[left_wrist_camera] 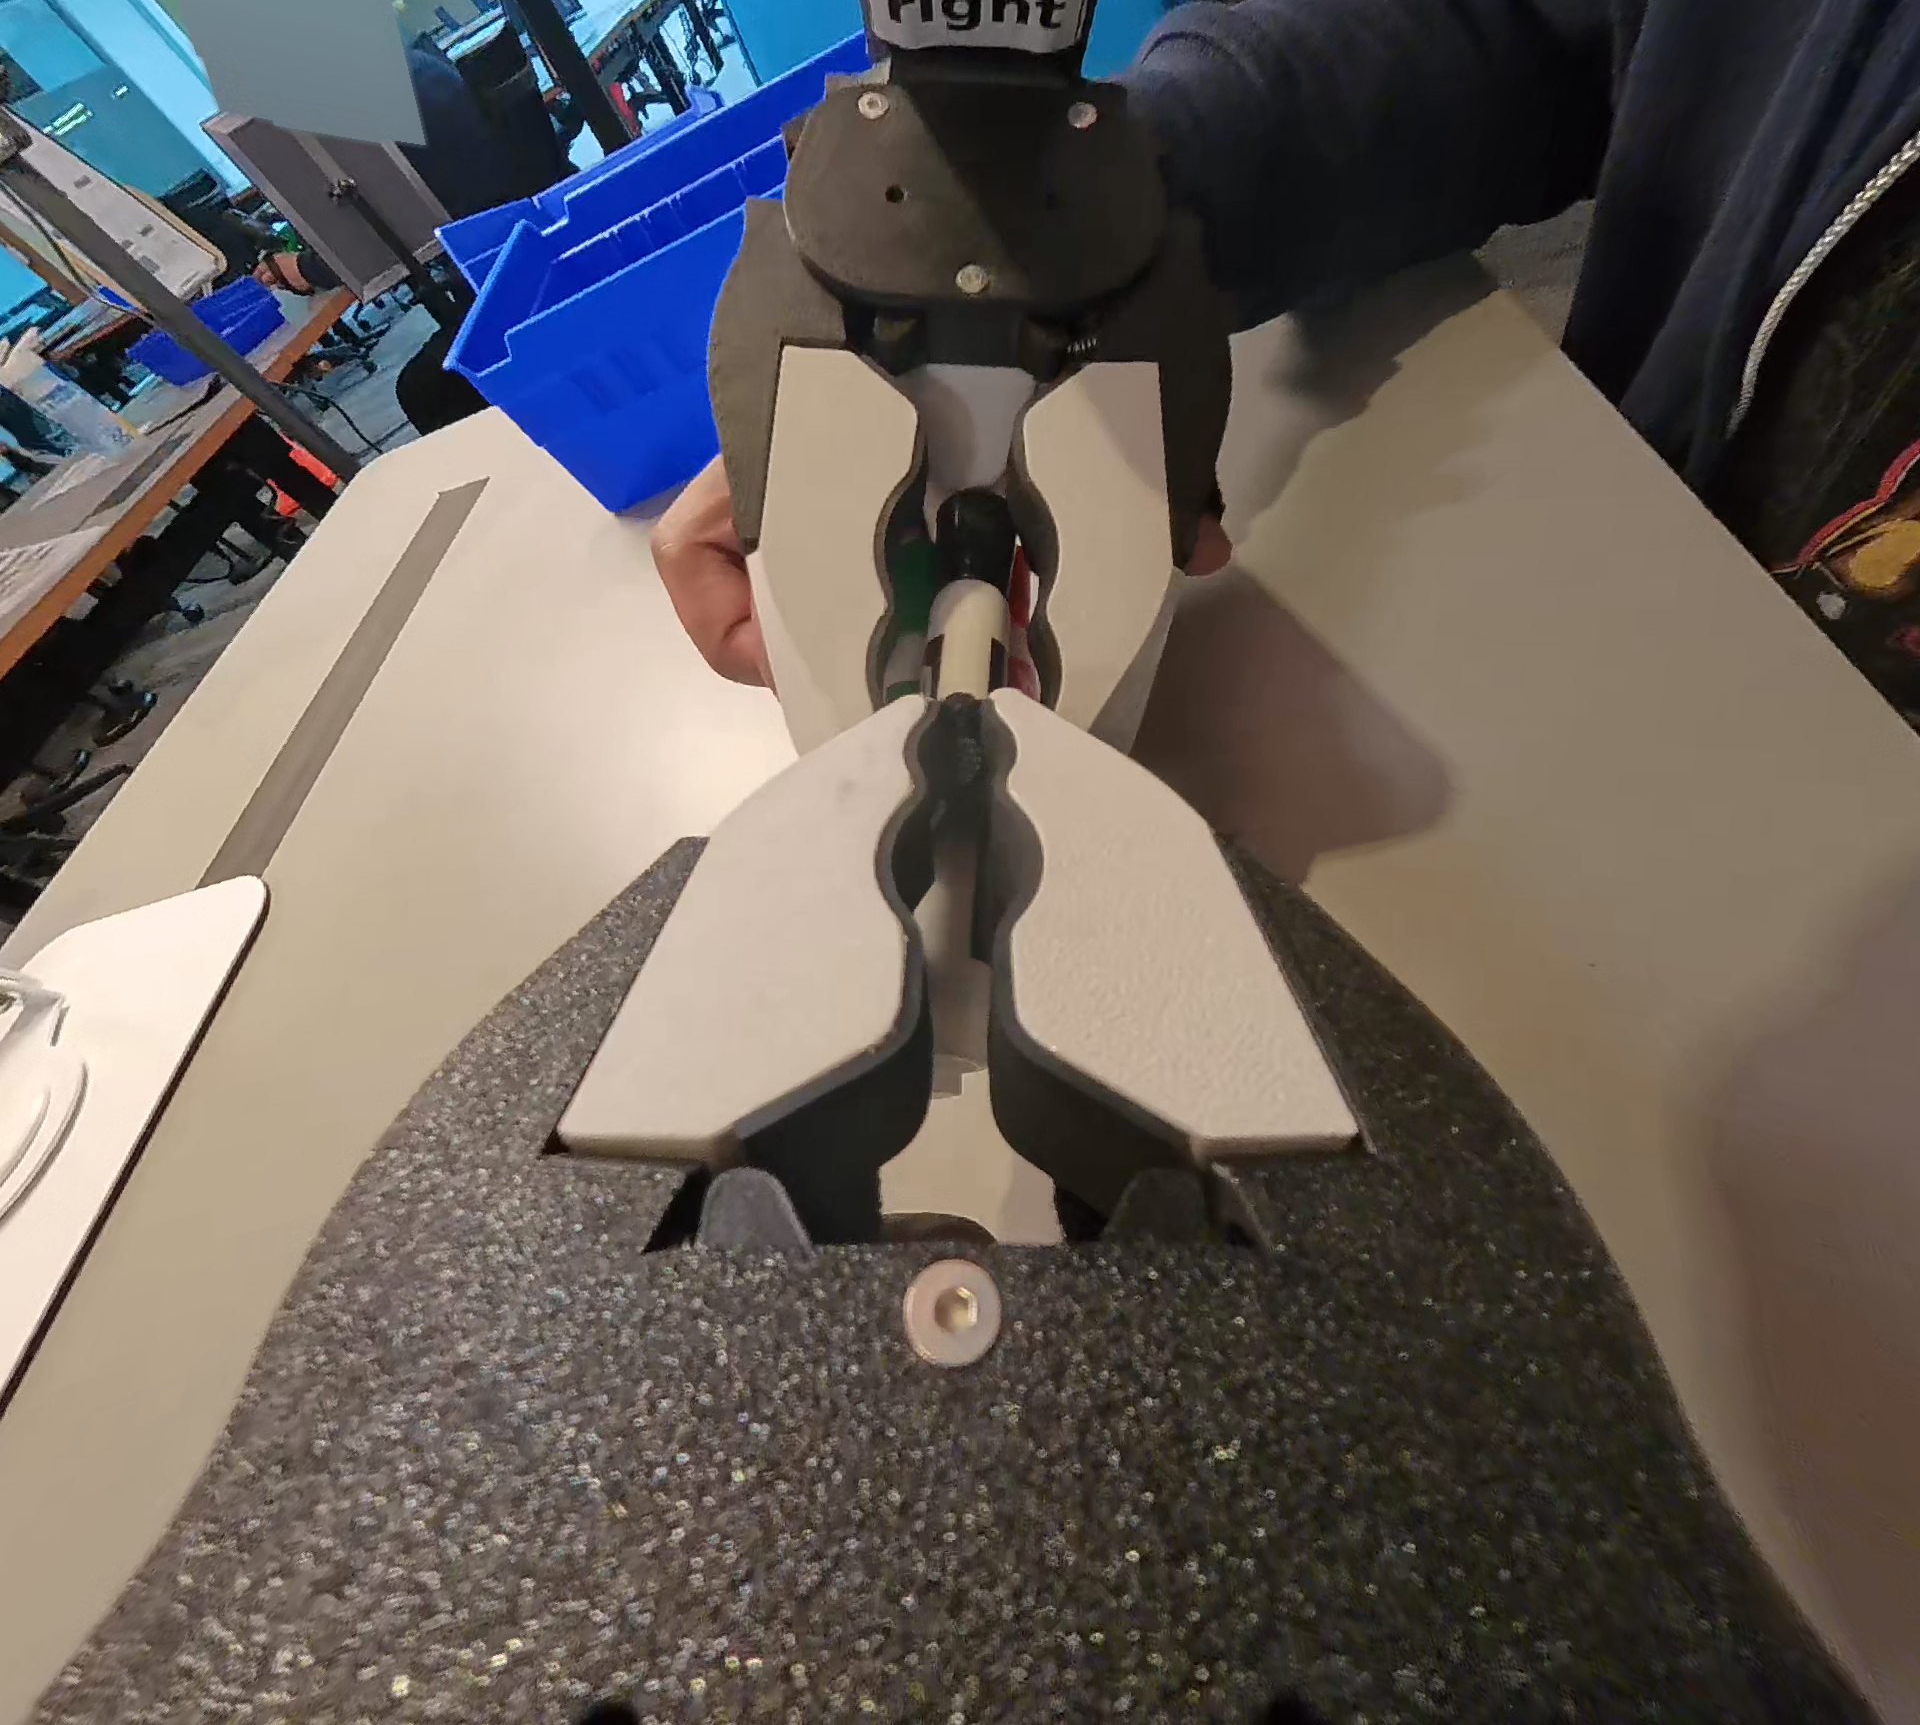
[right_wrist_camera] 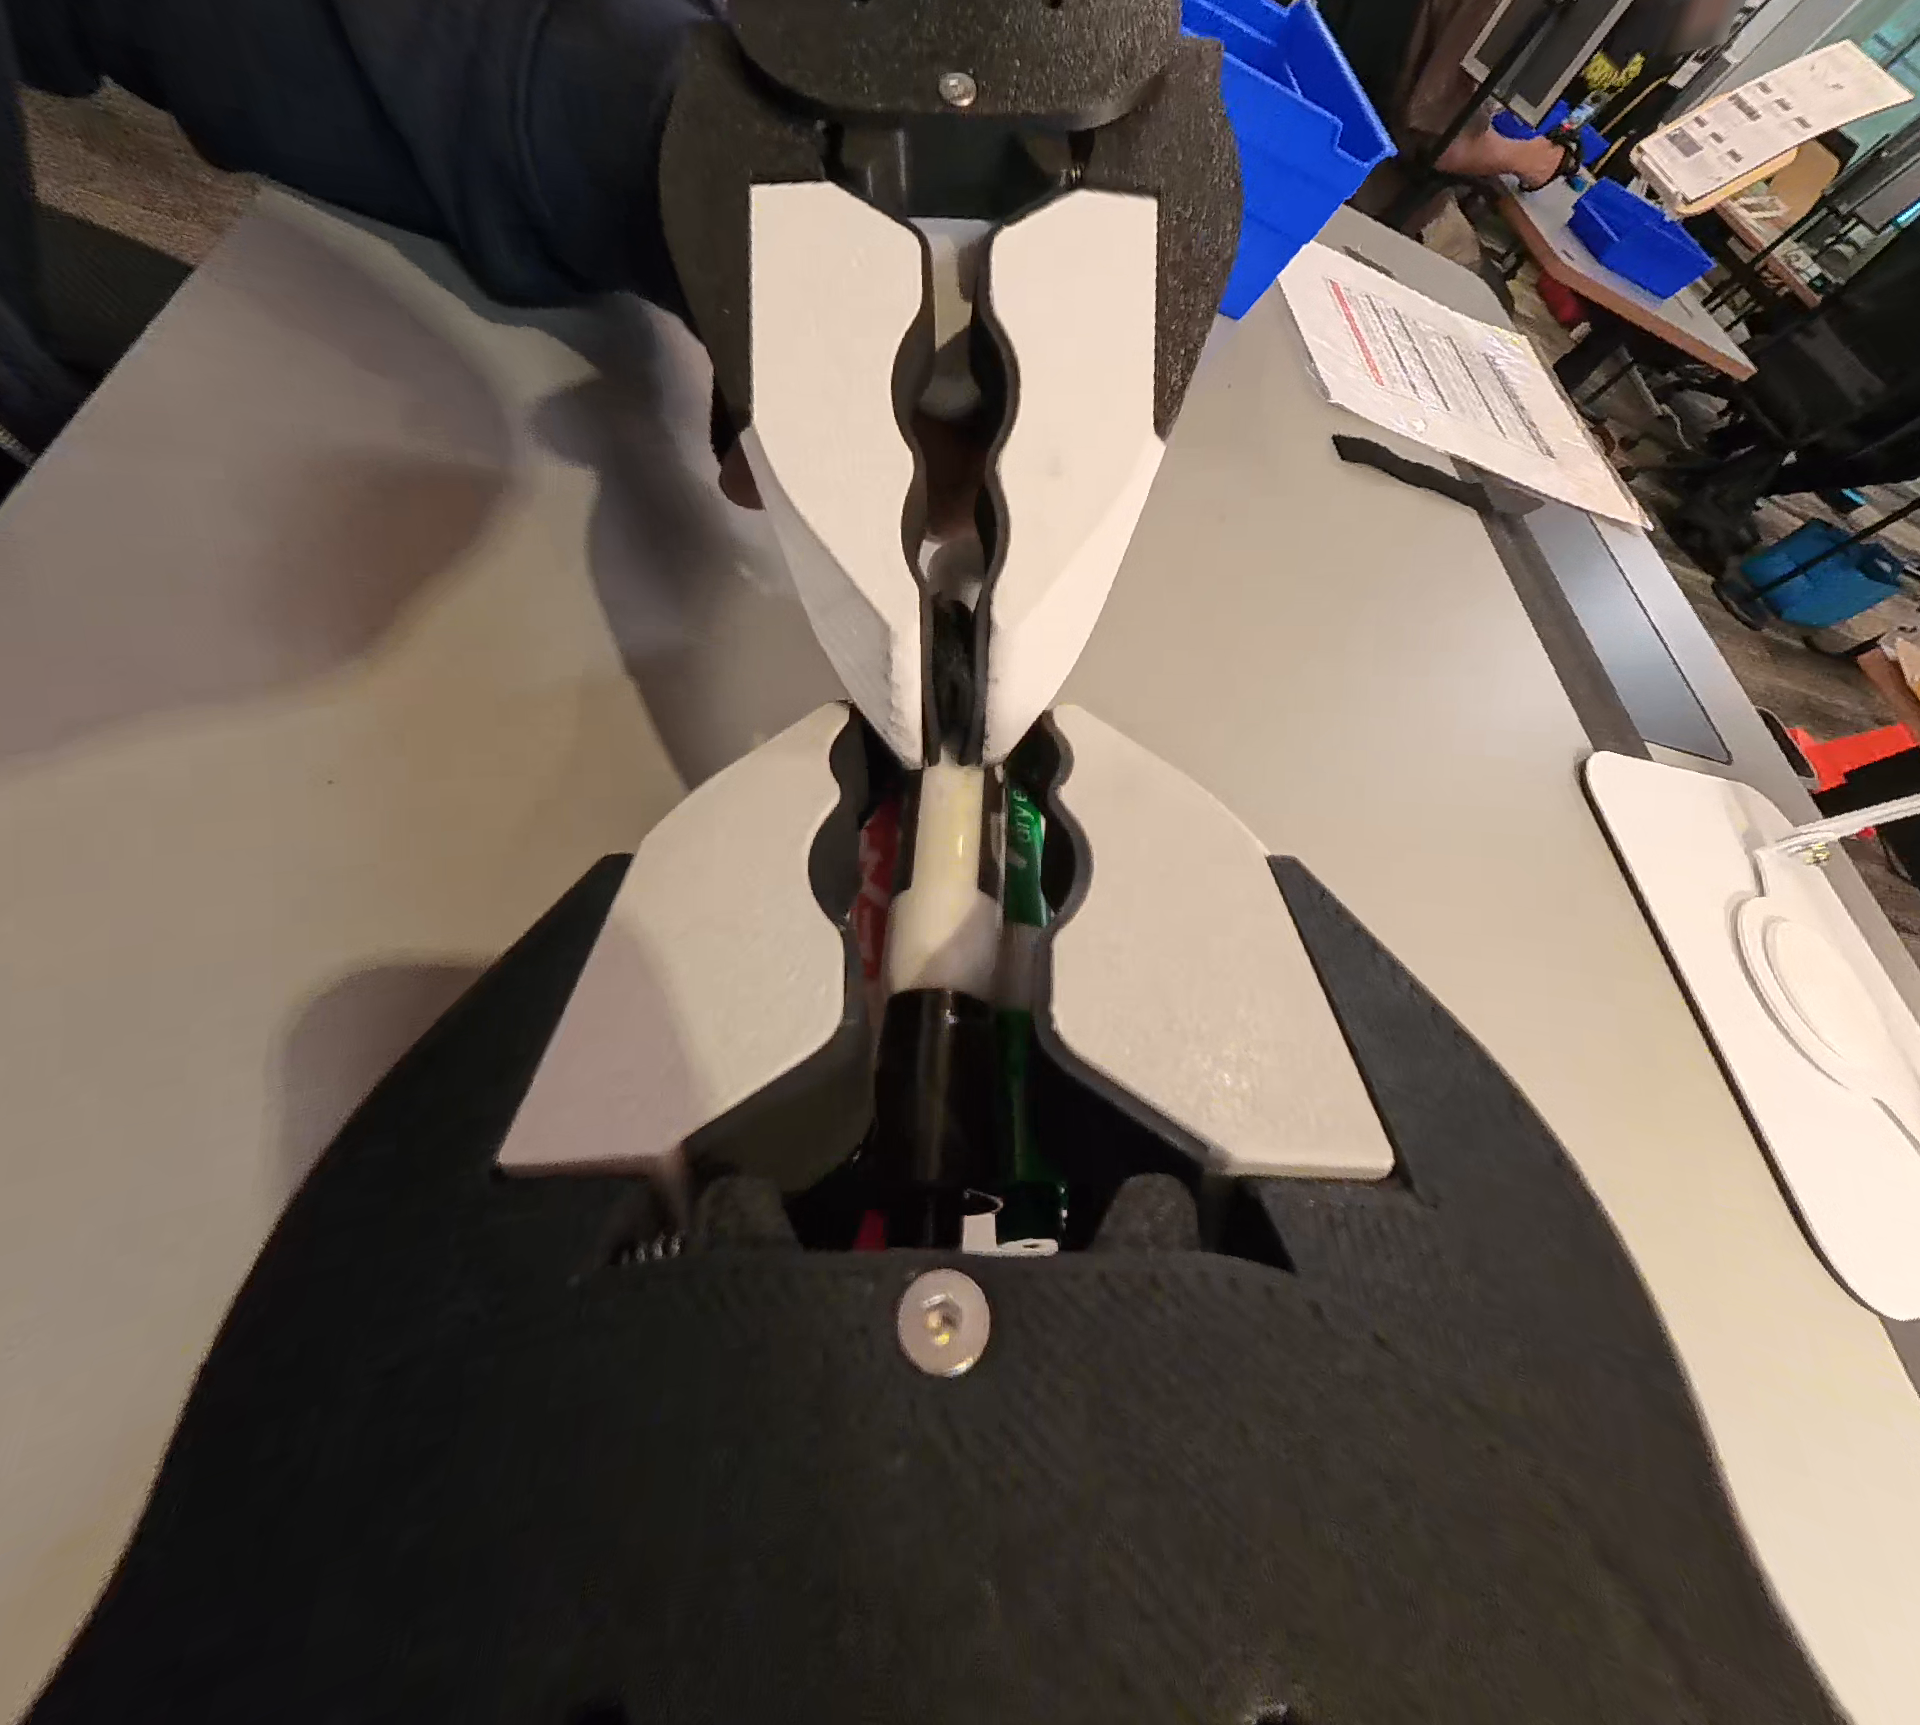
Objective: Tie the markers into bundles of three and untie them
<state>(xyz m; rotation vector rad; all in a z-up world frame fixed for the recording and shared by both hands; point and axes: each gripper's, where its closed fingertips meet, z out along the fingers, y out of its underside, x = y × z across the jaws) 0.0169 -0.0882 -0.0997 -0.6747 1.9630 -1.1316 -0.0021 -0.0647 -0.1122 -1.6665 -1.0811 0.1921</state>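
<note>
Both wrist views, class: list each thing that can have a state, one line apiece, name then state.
Left gripper: fingers nearly closed, pinching a black band.
Right gripper: fingers closed around three markers.
Markers: side by side, lifted off the table, caps on.
Black band: at the markers' end, between the left fingers.
Blue bin: upright at the table's far edge.

Left wrist view: mounted behind own white-and-black left gripper (left_wrist_camera: 961, 719), looking forward and down along its jaws, facing the right gripper (left_wrist_camera: 971, 636) and the person's dark sleeve (left_wrist_camera: 1455, 65); very near.
Right wrist view: mounted behind own right gripper (right_wrist_camera: 951, 776), facing the opposite way, toward the left gripper (right_wrist_camera: 954, 719); equally near.
Shared: both grippers tip to tip, the bundled markers (right_wrist_camera: 951, 854), pale grey table (left_wrist_camera: 1455, 844), blue plastic bins (left_wrist_camera: 623, 304).
</note>
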